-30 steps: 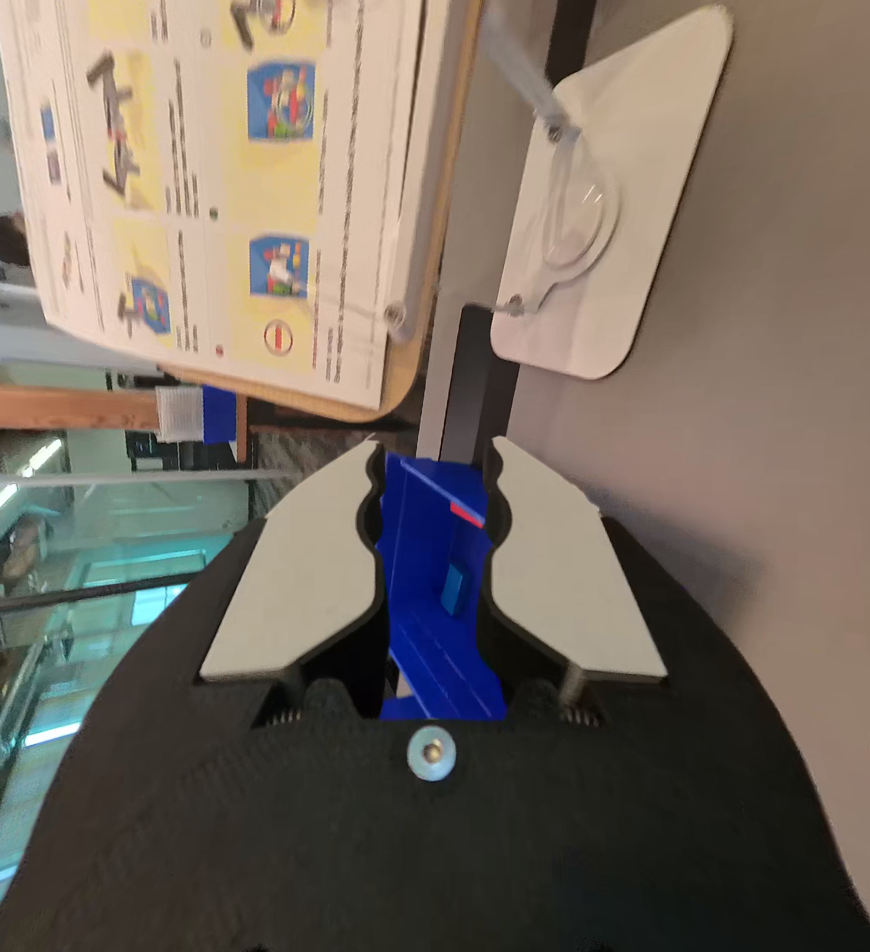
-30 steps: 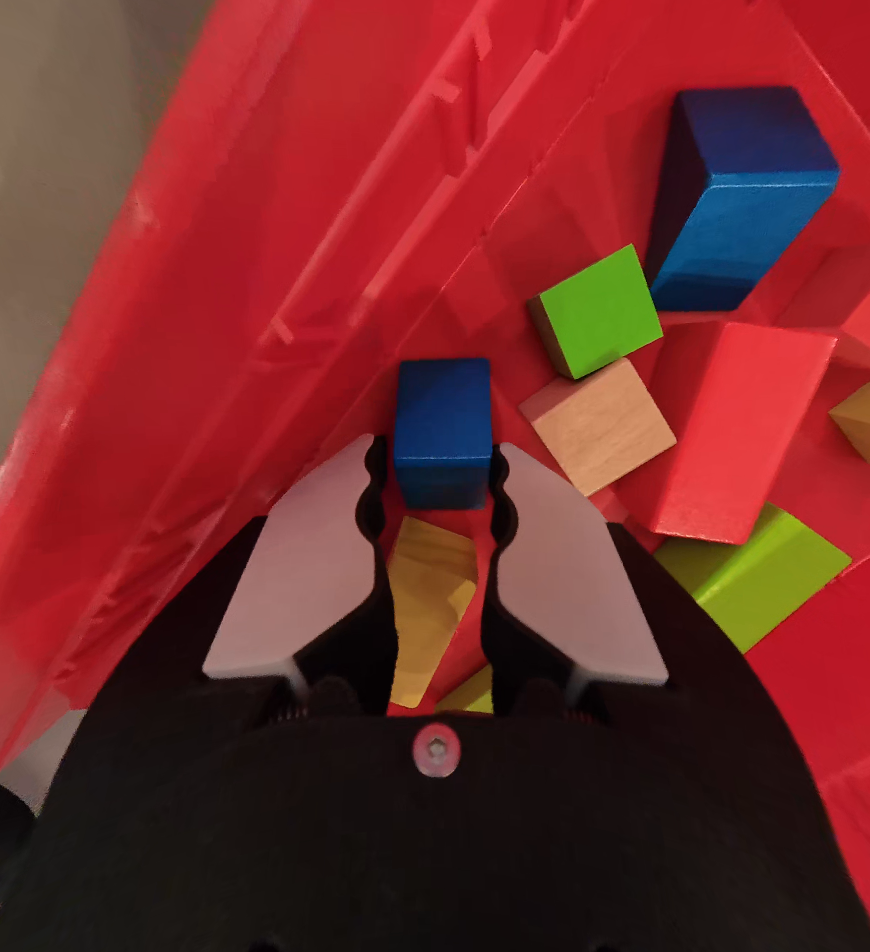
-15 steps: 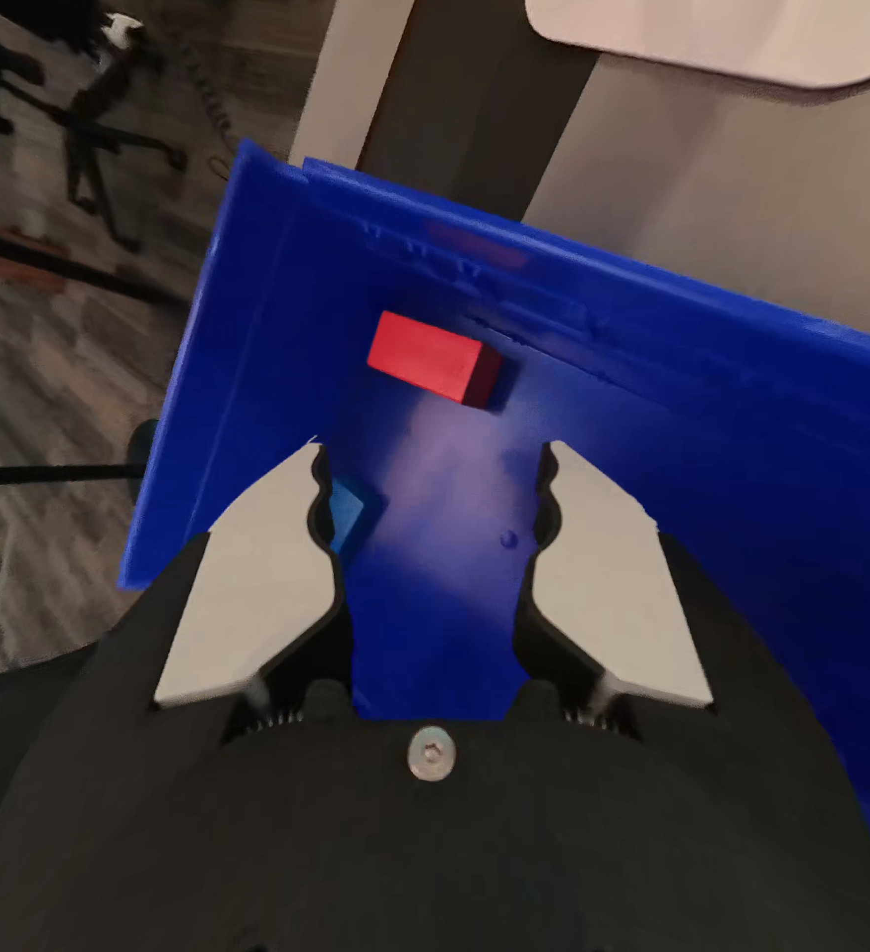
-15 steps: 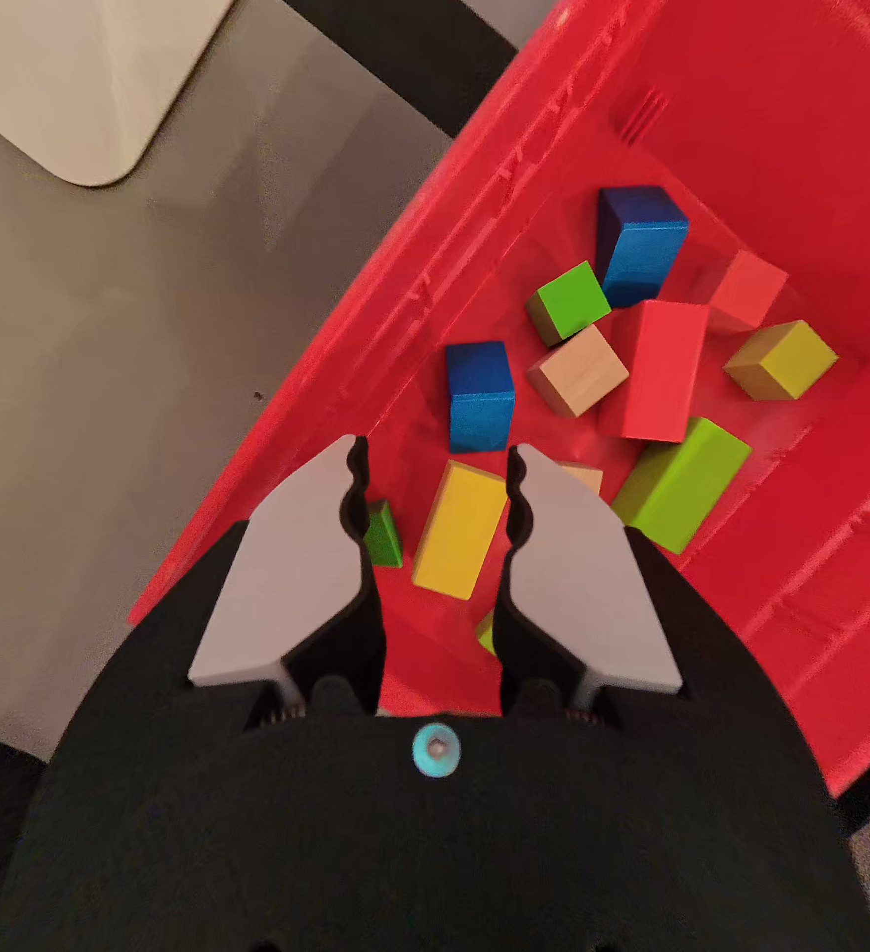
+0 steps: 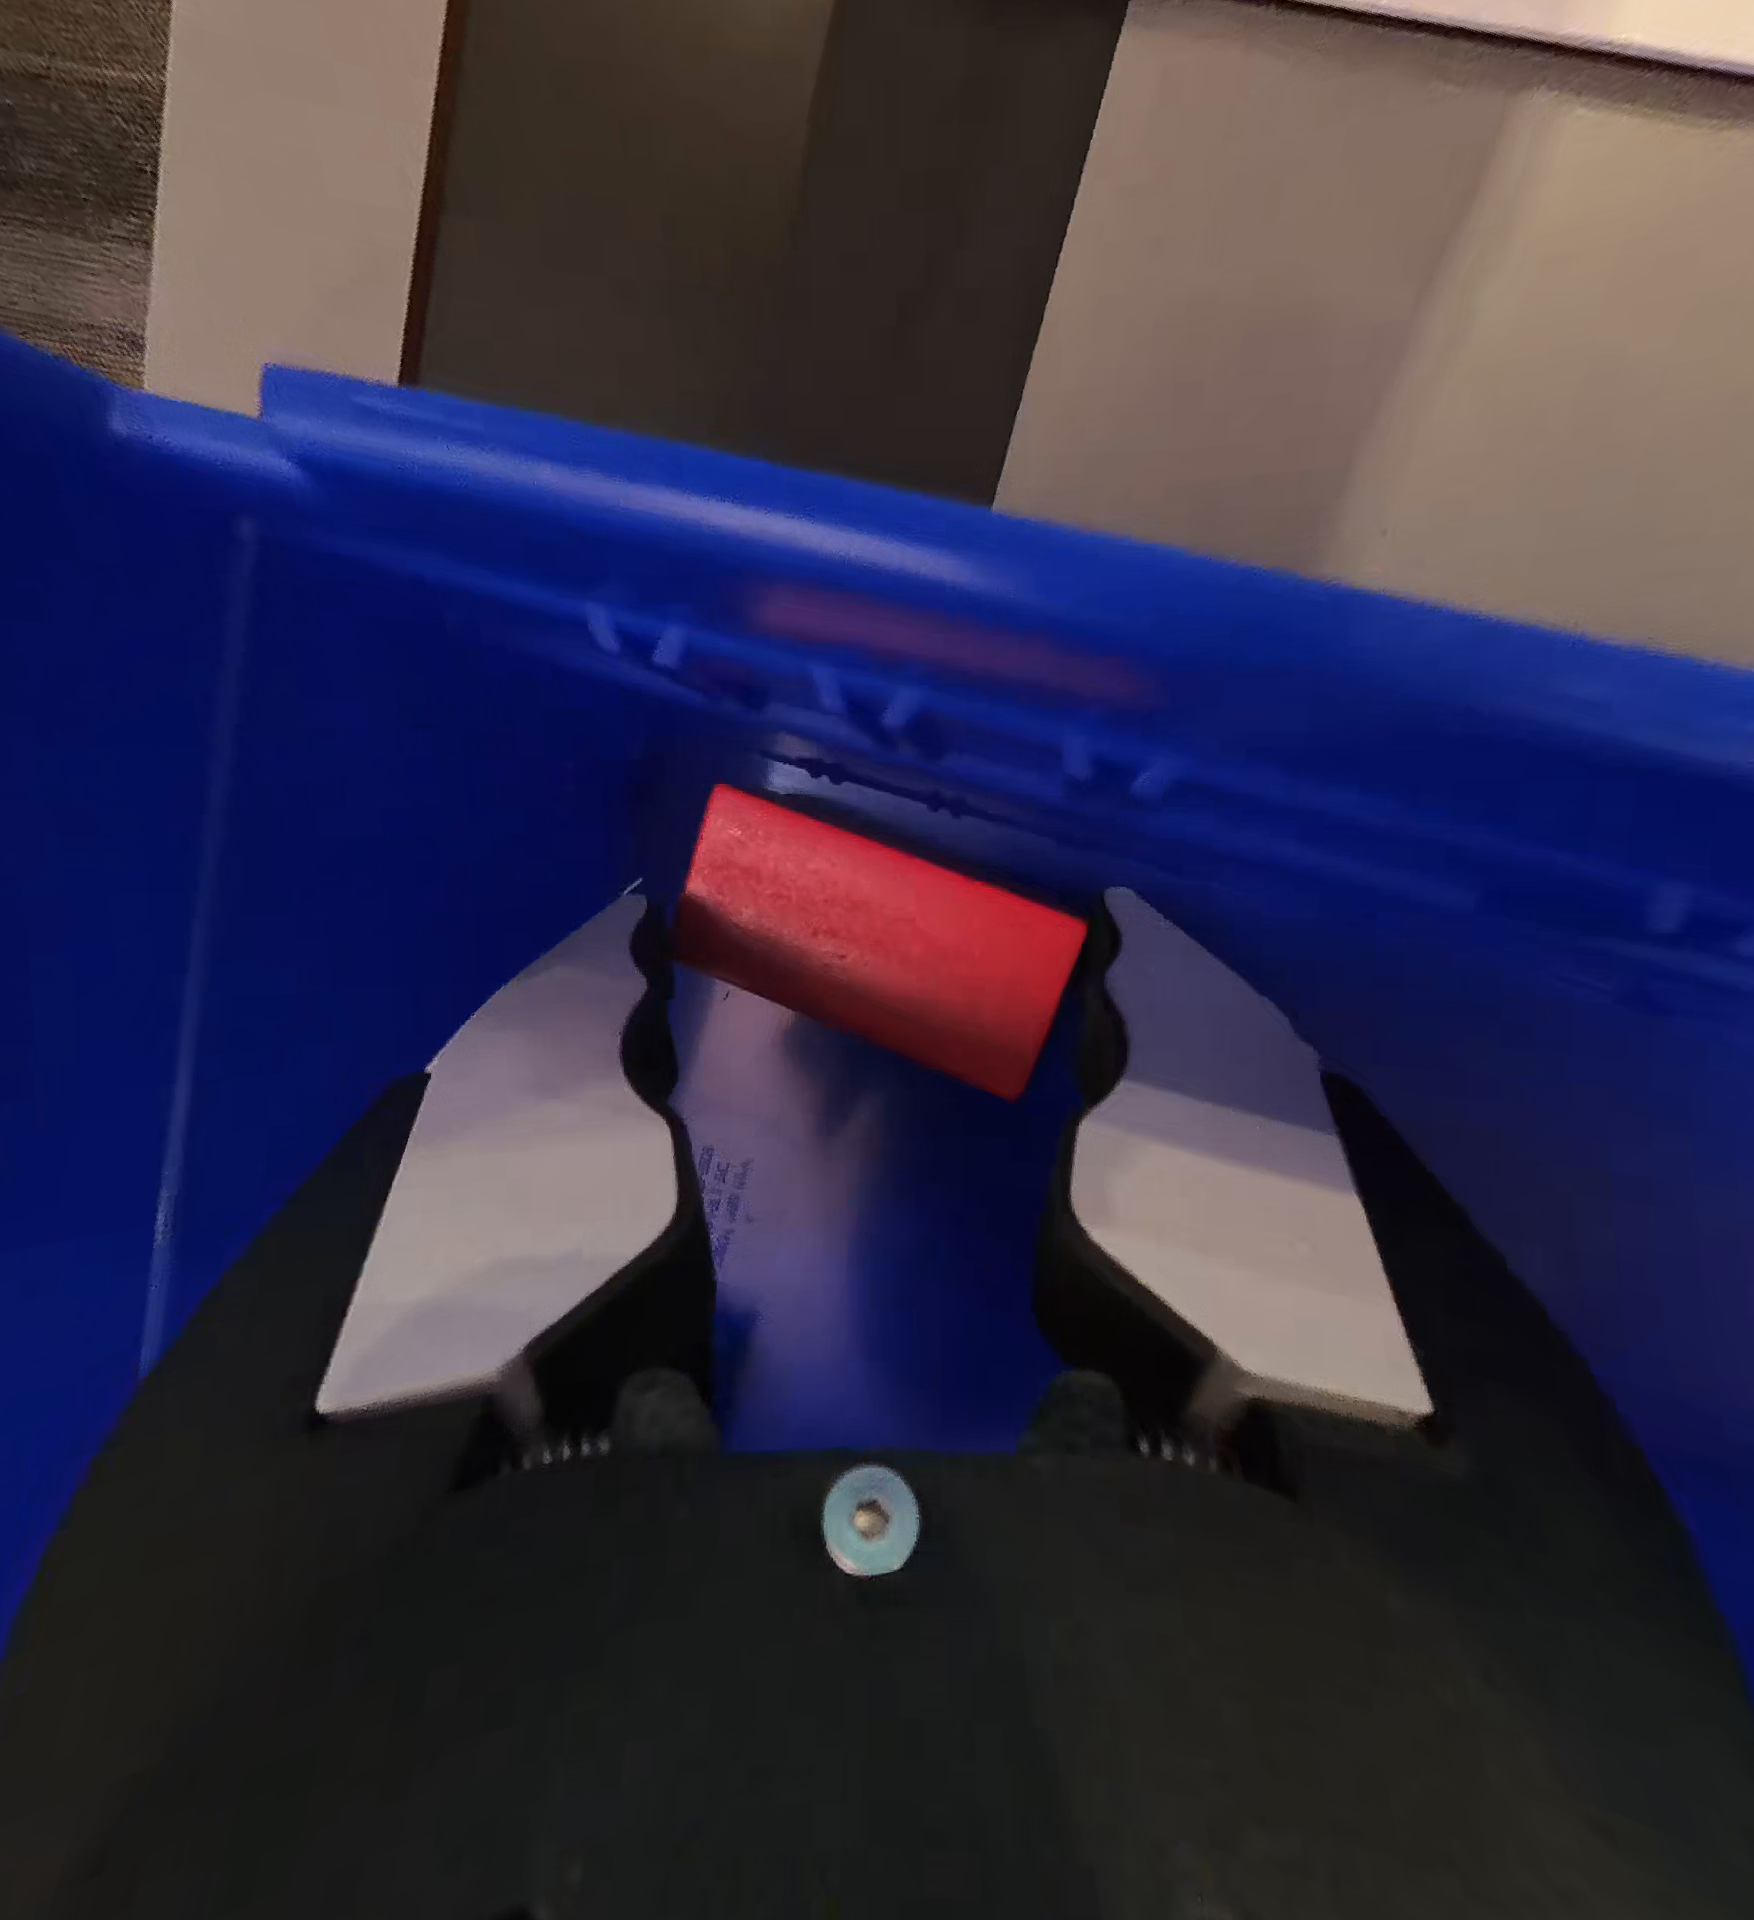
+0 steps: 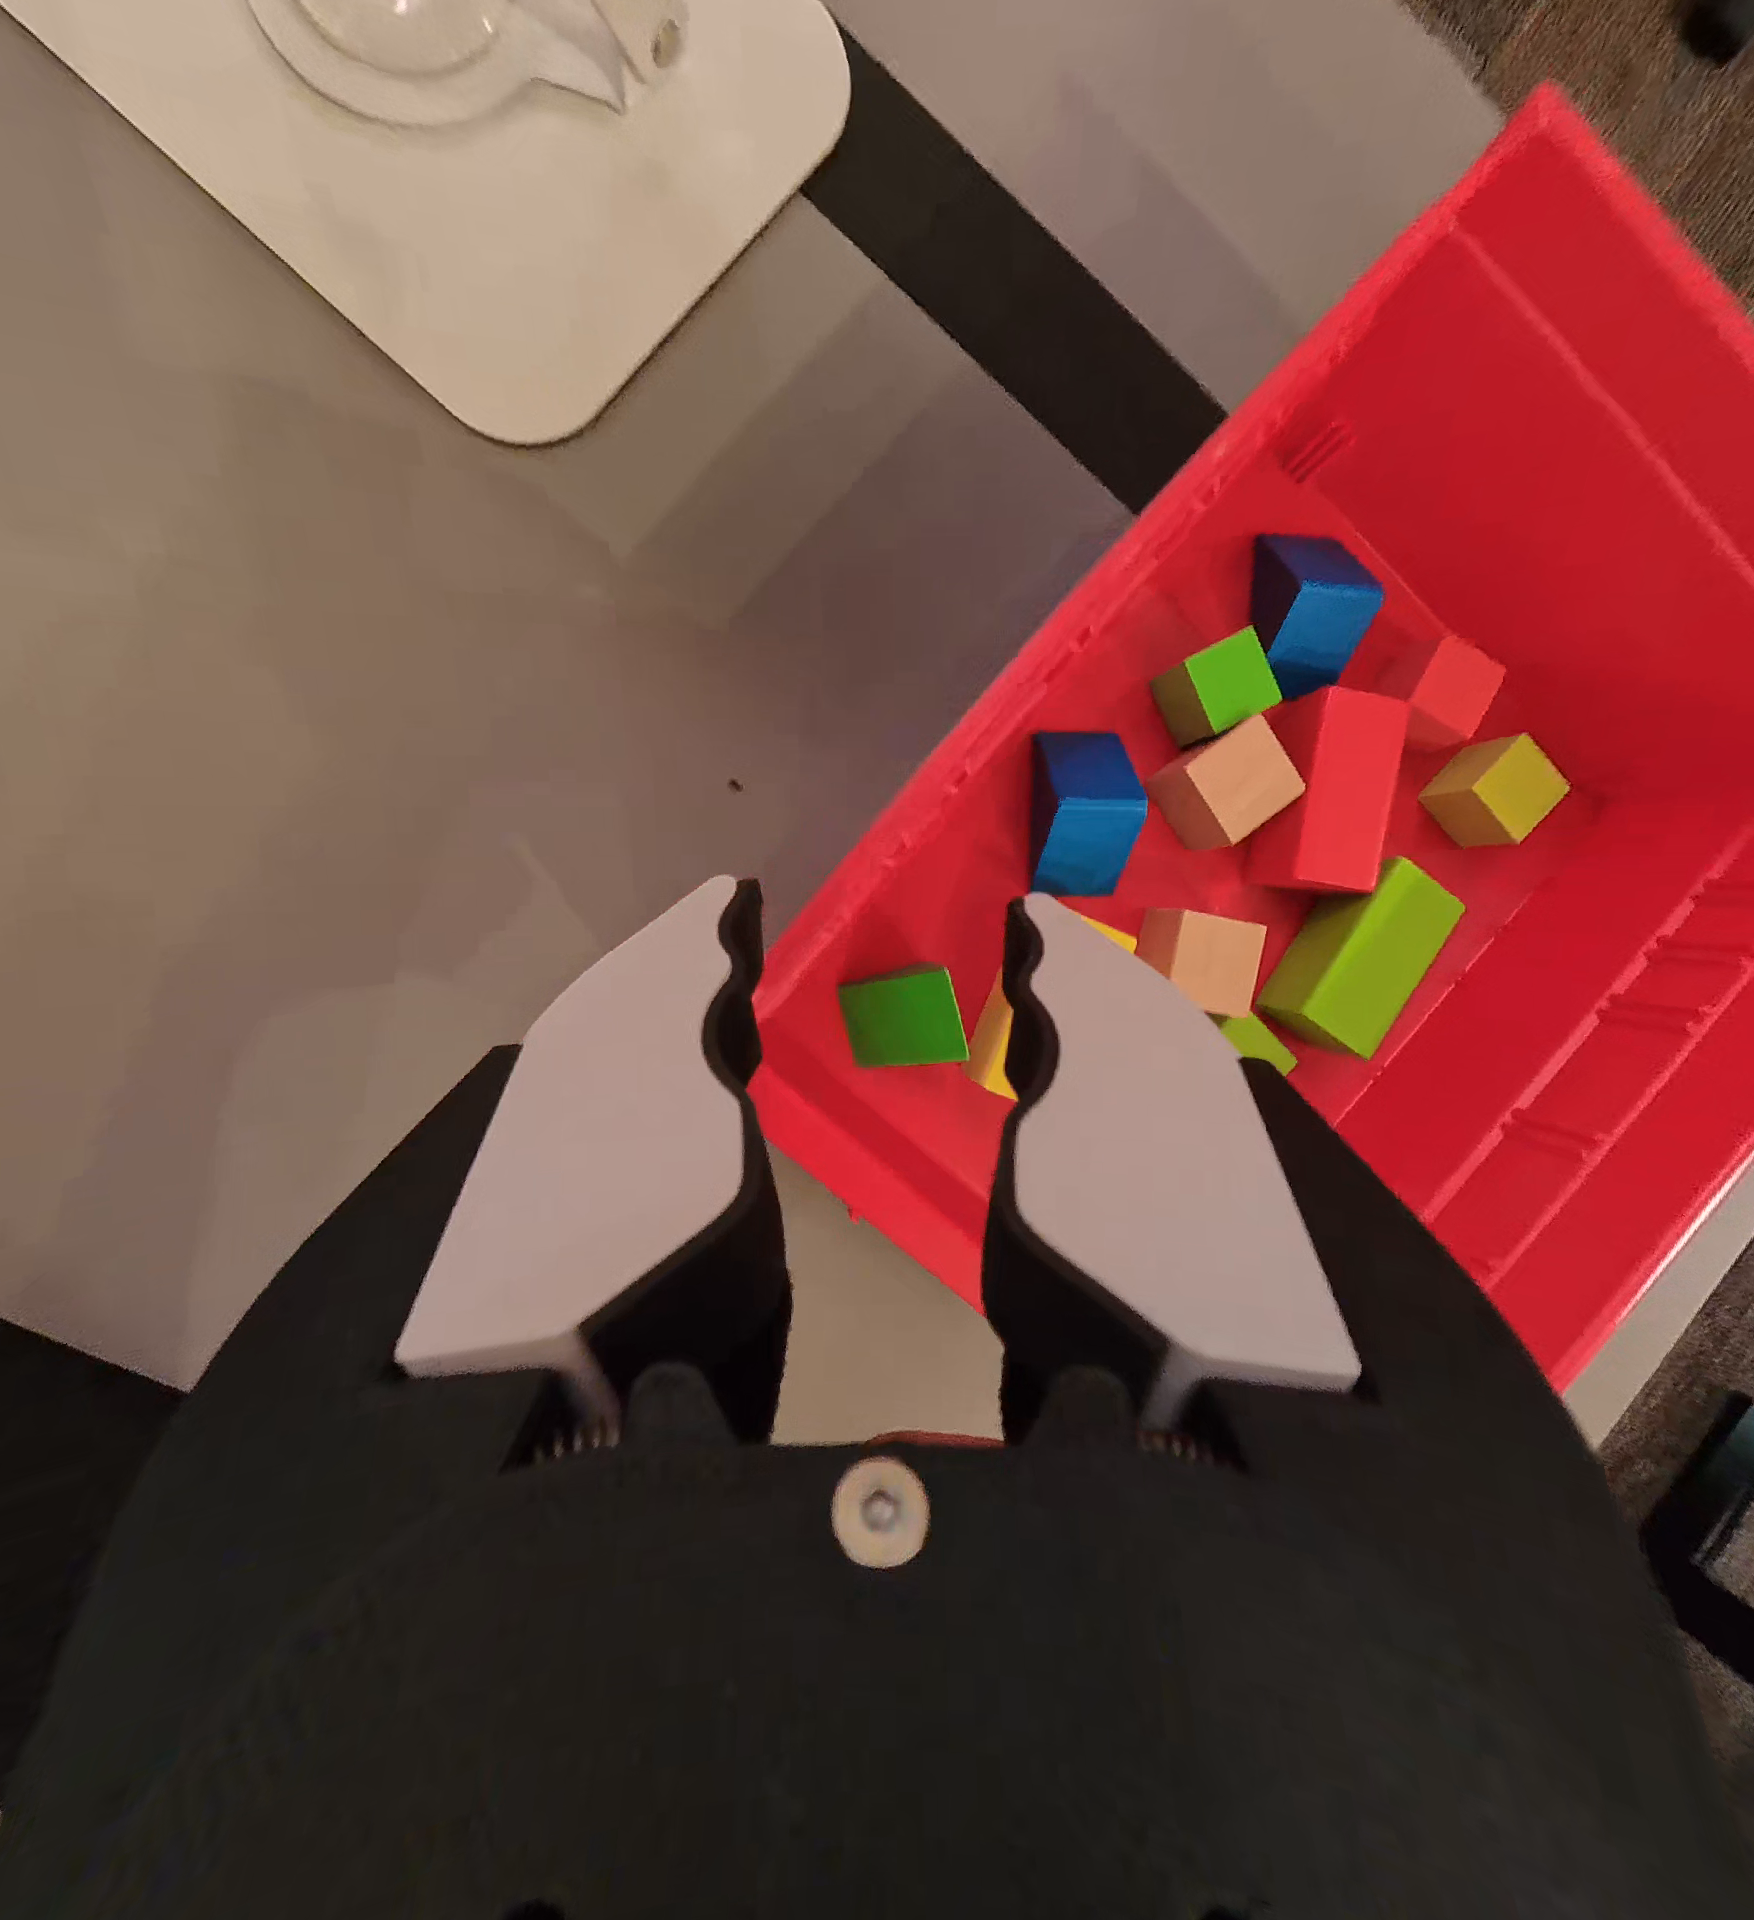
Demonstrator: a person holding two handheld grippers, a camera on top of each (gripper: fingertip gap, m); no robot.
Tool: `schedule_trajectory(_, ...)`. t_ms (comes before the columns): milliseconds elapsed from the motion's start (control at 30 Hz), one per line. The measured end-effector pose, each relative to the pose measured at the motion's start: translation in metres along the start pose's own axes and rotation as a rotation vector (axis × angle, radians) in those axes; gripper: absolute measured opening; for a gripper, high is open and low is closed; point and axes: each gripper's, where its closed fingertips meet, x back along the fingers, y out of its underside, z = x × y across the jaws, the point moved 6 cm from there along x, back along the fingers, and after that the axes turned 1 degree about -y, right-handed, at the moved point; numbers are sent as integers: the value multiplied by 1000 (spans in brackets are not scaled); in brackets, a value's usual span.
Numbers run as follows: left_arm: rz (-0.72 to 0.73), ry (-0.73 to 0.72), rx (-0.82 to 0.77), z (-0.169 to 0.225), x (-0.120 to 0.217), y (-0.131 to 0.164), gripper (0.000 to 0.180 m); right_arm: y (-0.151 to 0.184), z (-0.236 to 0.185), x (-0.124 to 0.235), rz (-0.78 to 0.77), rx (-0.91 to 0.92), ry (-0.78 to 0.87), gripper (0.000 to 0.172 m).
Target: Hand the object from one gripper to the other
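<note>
**Red block sits between our left fingers, not yet gripped**

Red block (image 5: pixel 873 940) lies on the floor of the blue bin (image 5: pixel 229 831), close to the bin's far wall and turned at a slant across the gap of our left gripper (image 5: pixel 873 977). We have the left fingers (image 5: pixel 540 1091) spread wide, one tip at each end of the block. The left end looks to be just at the fingertip and the right end stands just beside the other tip, but we cannot make out firm pressure from either pad, so we count the block as resting in the bin rather than in our grasp. Beyond the blue wall we see a pale grey surface (image 5: pixel 1268 312) and a dark post.

Our right gripper (image 6: pixel 883 987) hangs above the near corner of the red bin (image 6: pixel 1631 520), its fingers (image 6: pixel 624 1122) partly apart with nothing between them; the bin's rim and floor show through the gap. Inside the red bin lie loose wooden blocks: two blue blocks (image 6: pixel 1086 810), a long red block (image 6: pixel 1335 790), several green blocks (image 6: pixel 899 1018), two plain wood blocks (image 6: pixel 1231 784), an olive-yellow cube (image 6: pixel 1491 790) and a yellow block partly hidden behind the right finger. The red bin stands on the grey surface, well apart from a white plate-like base (image 6: pixel 499 208) carrying a clear dome.
</note>
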Motion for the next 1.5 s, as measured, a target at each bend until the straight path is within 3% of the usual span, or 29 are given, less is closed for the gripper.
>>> schedule_trajectory(133, 11, -89, 37, 4, 13, 10, 75, -25, -27, 15, 95, 76, -4, 43)
schedule_trajectory(267, 195, -255, 96, 19, 74, 5, 75, -70, -97, 41, 333, 202, -187, 46)
schedule_trajectory(333, 380, -304, 87, 43, 121, -16, 74, -96, -144, 52, 484, 254, -358, 50)
schedule_trajectory(433, 729, -265, -8, 105, 188, -68, 75, -131, -204, 56, 647, 248, -678, 54)
schedule_trajectory(533, 936, -240, -147, 170, 229, -119, 75, -158, -242, 51, 736, 168, -999, 54)
schedule_trajectory(667, 1080, -214, -280, 234, 249, -168, 74, -174, -274, 53, 810, 109, -1286, 52)
schedule_trajectory(800, 1109, -204, -373, 266, 248, -192, 74, -167, -291, 65, 852, 165, -1384, 36)
schedule_trajectory(933, 1113, -228, -419, 276, 246, -199, 75, -153, -285, 75, 860, 184, -1287, 34)
schedule_trajectory(1033, 1123, -267, -379, 274, 249, -201, 81, -137, -257, 90, 841, 216, -1093, 34)
schedule_trajectory(1167, 1054, -318, -305, 250, 242, -182, 54, -98, -158, 105, 740, 154, -666, 34)
schedule_trajectory(1300, 966, -345, -203, 226, 218, -156, 34, -34, -36, 96, 445, -11, -256, 34)
schedule_trajectory(1400, 909, -342, -160, 220, 200, -144, 30, 14, 25, 67, 255, -179, -150, 34)
schedule_trajectory(1500, 861, -342, -143, 217, 188, -141, 30, 52, 54, 25, 102, -294, -77, 34)
